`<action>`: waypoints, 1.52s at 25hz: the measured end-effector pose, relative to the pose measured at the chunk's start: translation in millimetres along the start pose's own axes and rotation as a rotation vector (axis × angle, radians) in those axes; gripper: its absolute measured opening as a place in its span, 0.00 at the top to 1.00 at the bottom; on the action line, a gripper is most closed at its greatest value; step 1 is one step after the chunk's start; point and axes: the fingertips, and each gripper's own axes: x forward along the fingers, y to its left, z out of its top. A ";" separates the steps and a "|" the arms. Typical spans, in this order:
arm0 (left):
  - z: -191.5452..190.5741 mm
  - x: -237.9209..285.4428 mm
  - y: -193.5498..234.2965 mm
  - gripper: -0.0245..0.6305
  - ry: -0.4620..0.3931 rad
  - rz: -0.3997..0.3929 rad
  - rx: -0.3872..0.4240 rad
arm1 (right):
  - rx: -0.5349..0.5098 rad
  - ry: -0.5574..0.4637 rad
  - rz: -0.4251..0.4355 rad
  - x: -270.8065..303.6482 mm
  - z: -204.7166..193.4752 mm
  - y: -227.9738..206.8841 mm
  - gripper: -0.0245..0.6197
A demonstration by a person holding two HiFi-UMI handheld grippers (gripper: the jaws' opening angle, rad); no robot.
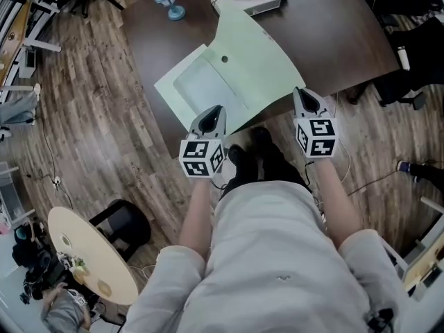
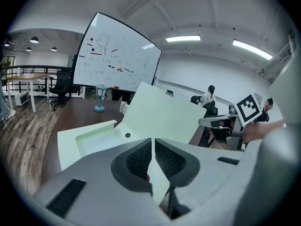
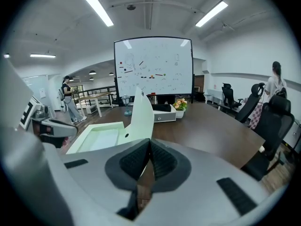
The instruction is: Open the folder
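Note:
A pale green box folder (image 1: 208,85) lies on the dark brown table (image 1: 333,40), near its front edge. Its cover (image 1: 260,61) stands lifted off the tray part (image 2: 94,140); in the right gripper view the cover (image 3: 141,114) shows nearly edge-on and upright. My left gripper (image 1: 212,111) is at the cover's near corner, its jaws almost together with the pale green sheet (image 2: 160,121) running in between them. My right gripper (image 1: 306,97) hangs at the cover's near right corner, shut, with only the table showing past its pads (image 3: 162,161).
A blue ornament (image 1: 170,5) and a white box with flowers (image 1: 257,2) stand at the table's far side. Black office chairs (image 1: 409,54) are at the right and a round beige table (image 1: 90,259) on the floor at the left. A whiteboard (image 3: 153,67) stands behind.

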 end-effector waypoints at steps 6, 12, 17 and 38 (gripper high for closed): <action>10.6 17.1 -22.6 0.93 0.001 -0.049 0.026 | 0.034 0.031 -0.060 6.8 -16.6 -25.8 0.95; 19.4 37.2 -40.8 0.93 0.012 -0.064 0.048 | 0.038 0.071 -0.100 20.7 -30.3 -51.2 0.95; 31.2 52.8 -49.3 0.93 0.010 -0.066 0.063 | 0.012 0.096 -0.116 31.0 -38.0 -64.1 0.95; 35.2 91.4 -72.9 0.93 0.013 0.019 0.024 | -0.050 0.249 -0.113 79.4 -78.6 -104.7 0.92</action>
